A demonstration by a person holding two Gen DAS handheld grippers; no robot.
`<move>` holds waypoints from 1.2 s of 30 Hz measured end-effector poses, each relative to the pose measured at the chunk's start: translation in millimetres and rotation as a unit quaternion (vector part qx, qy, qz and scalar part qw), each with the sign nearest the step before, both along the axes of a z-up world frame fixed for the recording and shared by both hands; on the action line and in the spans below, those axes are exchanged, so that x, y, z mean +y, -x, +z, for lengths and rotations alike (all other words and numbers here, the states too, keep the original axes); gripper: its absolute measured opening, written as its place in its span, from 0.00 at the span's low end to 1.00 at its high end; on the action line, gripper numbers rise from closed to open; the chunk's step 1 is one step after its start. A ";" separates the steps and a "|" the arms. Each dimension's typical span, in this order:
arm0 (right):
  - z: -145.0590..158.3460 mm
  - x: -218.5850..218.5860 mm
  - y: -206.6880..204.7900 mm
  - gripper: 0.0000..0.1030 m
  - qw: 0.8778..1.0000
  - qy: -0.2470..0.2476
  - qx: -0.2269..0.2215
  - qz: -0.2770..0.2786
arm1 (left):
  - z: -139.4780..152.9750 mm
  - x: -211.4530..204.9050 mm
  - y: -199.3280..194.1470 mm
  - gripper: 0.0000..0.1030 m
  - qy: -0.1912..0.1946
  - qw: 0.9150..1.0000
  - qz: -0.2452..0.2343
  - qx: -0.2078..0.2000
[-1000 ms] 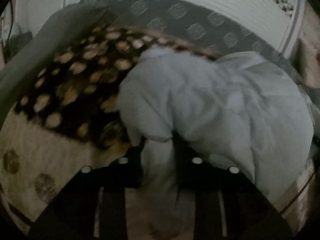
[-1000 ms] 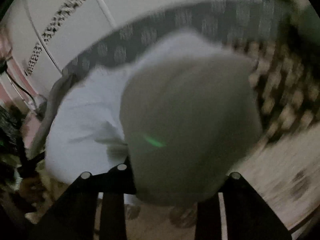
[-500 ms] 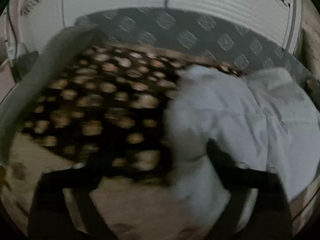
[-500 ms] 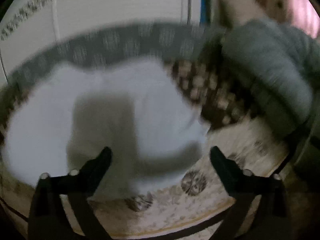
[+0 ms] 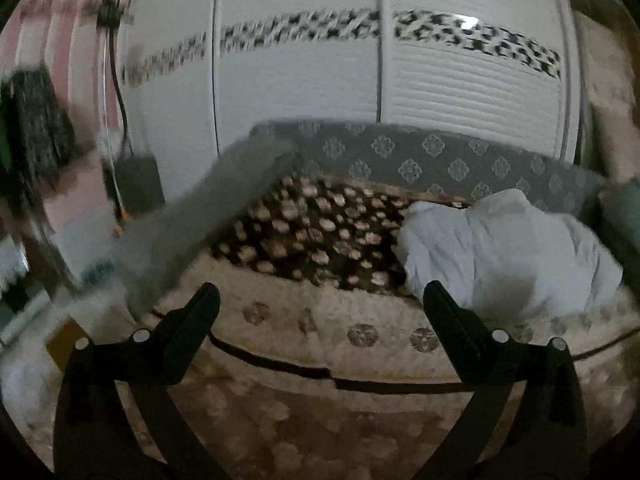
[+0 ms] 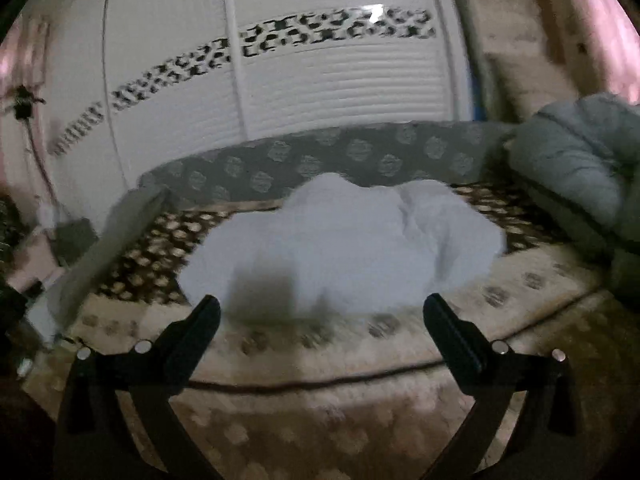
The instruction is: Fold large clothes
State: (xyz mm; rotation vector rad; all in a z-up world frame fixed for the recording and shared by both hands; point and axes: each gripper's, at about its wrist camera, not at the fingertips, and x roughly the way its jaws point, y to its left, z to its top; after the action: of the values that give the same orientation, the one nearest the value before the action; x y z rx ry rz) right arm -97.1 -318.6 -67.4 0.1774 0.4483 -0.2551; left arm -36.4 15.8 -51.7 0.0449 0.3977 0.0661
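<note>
In the left wrist view, a blurred pink wall with a dark hanging cable (image 5: 116,80) fills the far left, and a grey padded bed end (image 5: 200,216) slopes down beside it. The left gripper (image 5: 320,300), black and two-fingered, has its jaws opening, already spread wide, with nothing between them but the cream patterned bedspread (image 5: 320,332) below. Past the fingers lies a dark brown blanket with pale round spots (image 5: 316,232), and to its right sits the pale blue-white bundled garment (image 5: 504,256), crumpled in a heap partly on the spotted blanket and partly on the bedspread, just beyond the gripper's right-hand finger and apart from it. Behind runs a grey headboard with medallion print (image 5: 420,160) and a white wardrobe with a black-and-white patterned band (image 5: 320,40).

In the right wrist view, the same grey bed end (image 6: 100,240) stands at left, then the spotted blanket (image 6: 148,256). The right gripper (image 6: 320,308) stands fully spread and empty, both fingers clear of the cloth. The garment (image 6: 340,240) lies centred ahead of it, a shadow falling on its near edge. The headboard (image 6: 320,152) and wardrobe (image 6: 320,80) rise behind, and a grey-green quilted duvet (image 6: 580,160) is piled at the far right on the bedspread (image 6: 320,360).
</note>
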 end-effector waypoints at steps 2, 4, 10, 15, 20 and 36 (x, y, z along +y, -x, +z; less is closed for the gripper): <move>-0.1 6.3 7.6 0.98 0.999 0.024 -0.001 -0.022 | 4.6 -6.2 16.3 0.97 -0.019 0.999 0.000 -0.029; 4.0 8.9 8.5 0.98 0.999 0.039 -0.010 -0.023 | 7.8 -14.4 22.0 0.97 -0.030 0.998 -0.019 -0.045; 1.8 13.3 -3.1 0.98 0.997 0.072 0.003 -0.035 | -5.4 -19.1 9.1 0.97 -0.031 0.998 -0.061 -0.001; -2.0 21.0 -8.7 0.98 0.996 0.089 0.020 -0.017 | -16.2 -11.9 -6.4 0.97 0.008 0.997 -0.072 0.033; -2.1 27.4 -7.6 0.98 0.995 0.102 0.021 -0.005 | -20.4 -15.2 -7.8 0.97 0.010 0.997 -0.071 0.028; -1.2 21.5 2.5 0.98 0.996 0.085 0.025 -0.021 | -17.6 -28.3 5.0 0.97 -0.017 0.994 -0.105 0.028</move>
State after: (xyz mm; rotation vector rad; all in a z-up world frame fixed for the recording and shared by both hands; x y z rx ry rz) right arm -99.7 -297.1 -68.6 0.0141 0.4712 -0.3380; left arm -41.5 -12.5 -69.3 0.1230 0.4465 -0.1358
